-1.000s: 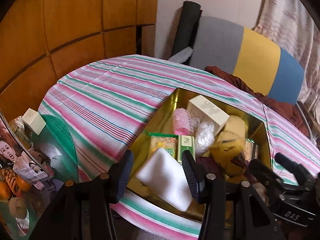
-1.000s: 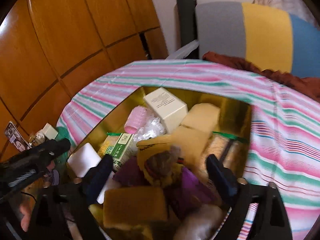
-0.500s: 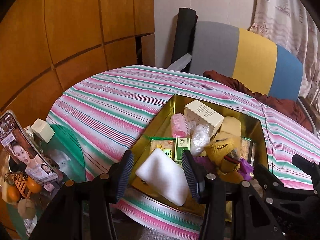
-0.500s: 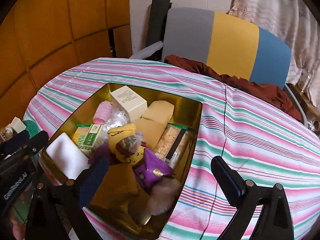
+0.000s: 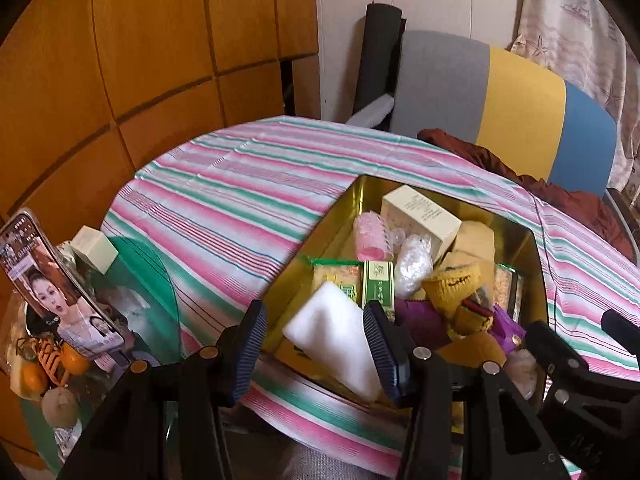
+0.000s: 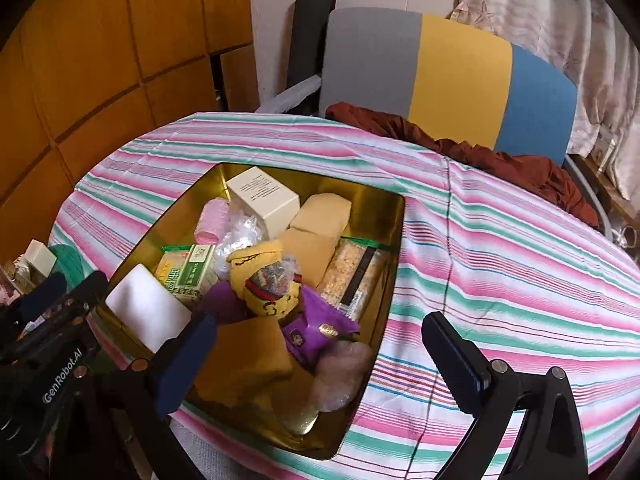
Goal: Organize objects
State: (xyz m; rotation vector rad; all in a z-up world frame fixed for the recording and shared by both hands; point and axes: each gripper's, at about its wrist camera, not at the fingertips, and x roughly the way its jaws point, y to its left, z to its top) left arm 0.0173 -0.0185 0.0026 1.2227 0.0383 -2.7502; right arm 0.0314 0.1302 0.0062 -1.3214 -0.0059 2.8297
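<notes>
Gold rectangular metal tin (image 6: 394, 216), packed, on striped surface (image 6: 500, 248); left claw (image 5: 316, 344) apart around white foam block (image 5: 336, 332), unclamped; right claw (image 6: 320, 356) apart, empty; step: pre-grasp; next: close on block.

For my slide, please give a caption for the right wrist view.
Open right gripper above a gold tin of small items on a striped tablecloth.

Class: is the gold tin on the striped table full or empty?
Full: the gold tin holds boxes, packets, a white sponge and more.
</notes>
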